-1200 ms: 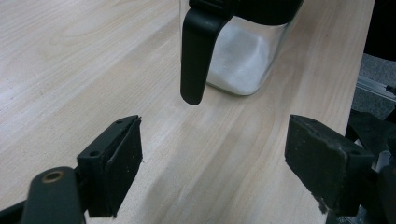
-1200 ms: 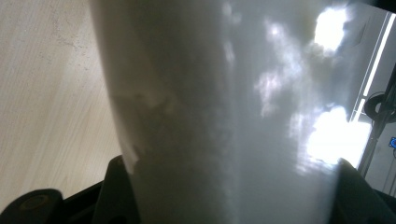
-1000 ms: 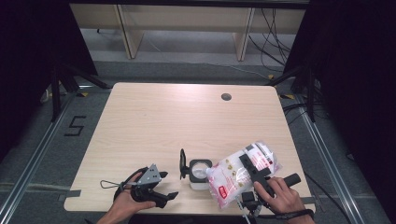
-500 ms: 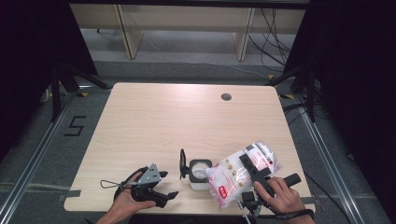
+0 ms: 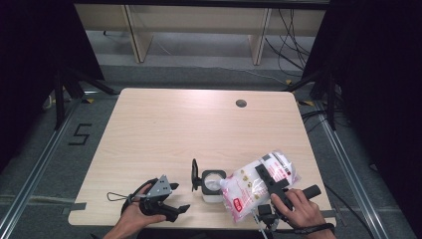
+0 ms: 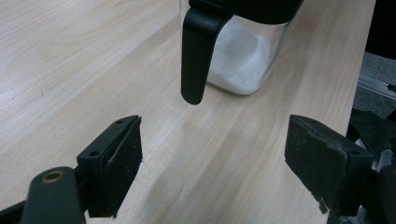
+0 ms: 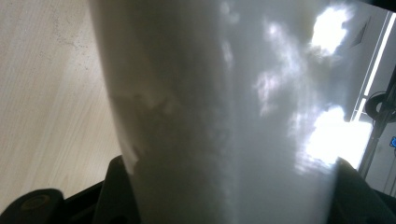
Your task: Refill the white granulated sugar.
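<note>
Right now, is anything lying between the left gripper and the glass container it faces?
No. In the left gripper view, bare wooden table lies between the left gripper and the glass container; the container's black lid flap hangs on the near side.

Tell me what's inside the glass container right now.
White granules fill the lower part of the glass container. The bag tilts over its open top, covering the mouth, so any pouring stream is hidden.
</note>
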Motion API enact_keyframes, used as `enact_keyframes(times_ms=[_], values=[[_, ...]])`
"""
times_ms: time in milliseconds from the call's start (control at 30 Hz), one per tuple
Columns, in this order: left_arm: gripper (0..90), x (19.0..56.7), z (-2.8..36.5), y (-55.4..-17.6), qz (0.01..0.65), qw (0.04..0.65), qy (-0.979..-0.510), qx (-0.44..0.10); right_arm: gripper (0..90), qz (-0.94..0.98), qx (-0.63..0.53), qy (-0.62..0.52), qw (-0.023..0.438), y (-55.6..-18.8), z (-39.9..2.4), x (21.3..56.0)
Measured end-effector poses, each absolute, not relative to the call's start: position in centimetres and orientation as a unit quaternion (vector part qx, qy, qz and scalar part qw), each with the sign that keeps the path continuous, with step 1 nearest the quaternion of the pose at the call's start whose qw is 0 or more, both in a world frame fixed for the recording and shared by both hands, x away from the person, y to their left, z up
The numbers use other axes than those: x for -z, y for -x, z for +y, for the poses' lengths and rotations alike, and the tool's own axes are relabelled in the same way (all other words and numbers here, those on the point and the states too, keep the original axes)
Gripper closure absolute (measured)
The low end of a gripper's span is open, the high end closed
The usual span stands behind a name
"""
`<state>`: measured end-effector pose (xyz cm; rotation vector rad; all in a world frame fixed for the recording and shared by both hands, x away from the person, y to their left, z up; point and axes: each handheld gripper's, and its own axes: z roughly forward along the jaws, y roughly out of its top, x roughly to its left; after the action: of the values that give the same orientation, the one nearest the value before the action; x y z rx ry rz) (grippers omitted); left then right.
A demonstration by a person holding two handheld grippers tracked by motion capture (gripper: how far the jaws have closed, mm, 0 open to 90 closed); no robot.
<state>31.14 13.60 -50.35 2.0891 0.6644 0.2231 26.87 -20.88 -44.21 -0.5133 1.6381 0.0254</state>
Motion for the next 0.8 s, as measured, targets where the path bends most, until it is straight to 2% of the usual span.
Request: enact_keyframes(times_ms=[800], values=[[18.7,50.38,13.59,-31.18,0.269,0.455,-0.844,-0.089,51.4,0.724,-0.008,0.217,0.655,-26.75,-21.01,44.26]])
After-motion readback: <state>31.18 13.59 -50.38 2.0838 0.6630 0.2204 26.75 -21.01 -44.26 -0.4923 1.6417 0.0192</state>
